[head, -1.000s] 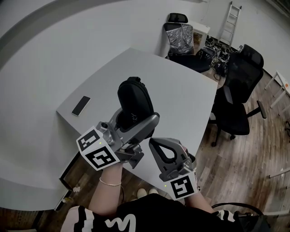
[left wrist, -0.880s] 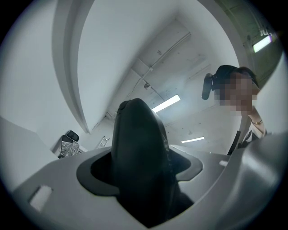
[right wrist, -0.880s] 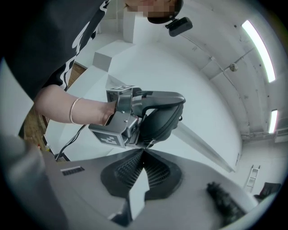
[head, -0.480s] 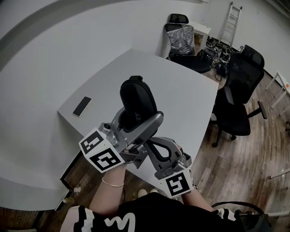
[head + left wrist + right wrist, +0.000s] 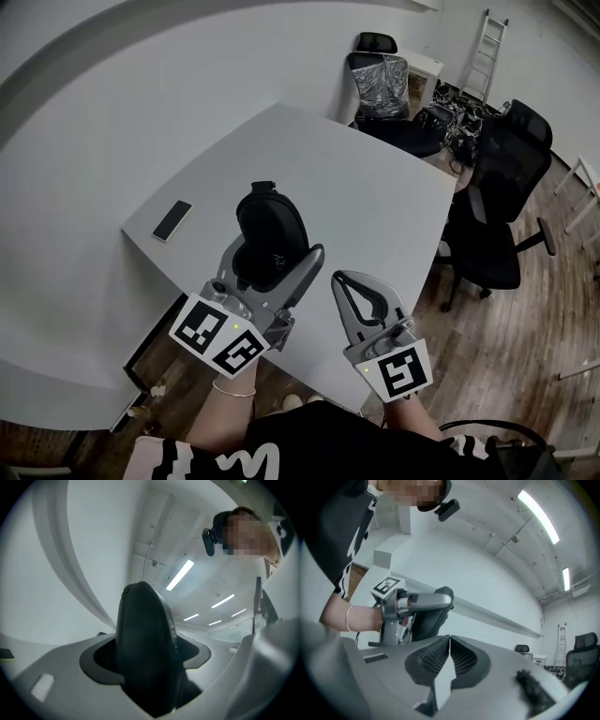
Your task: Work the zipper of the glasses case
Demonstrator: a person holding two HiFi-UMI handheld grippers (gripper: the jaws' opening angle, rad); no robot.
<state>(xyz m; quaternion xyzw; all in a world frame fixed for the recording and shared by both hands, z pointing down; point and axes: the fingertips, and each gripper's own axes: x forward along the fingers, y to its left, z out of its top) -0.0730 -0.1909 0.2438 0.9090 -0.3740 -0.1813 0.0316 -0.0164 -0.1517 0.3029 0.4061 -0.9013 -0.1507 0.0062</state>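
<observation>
Glasses case (image 5: 270, 232), black and rounded, up in the air over the near edge of the white table (image 5: 375, 202), not lying on it. Pinched around its lower end by the left gripper (image 5: 273, 253), one jaw on each side, pads pressing on the shell. Probably held up like this to keep it steady and easy to reach for zipper work by the other hand. Seen narrow side on in the left gripper view, standing tall between the jaws. No clear sight of the zipper pull anywhere, so hard to say if zipped or unzipped.

Right gripper (image 5: 349, 281) just beside, to the right and a bit lower, not touching the case. Jaws pressed together, ribbed pads meeting, nothing between them. Likely kept close by, ready to go for the little pull with a fine nip.

Phone (image 5: 172, 220) lying flat near the table's left edge, well apart from all this.

Writing: a small pale mark (image 5: 278, 261) on the case, too tiny to read. Black and white square patterns on both cubes (image 5: 220, 333), but no words. Nothing else readable.
</observation>
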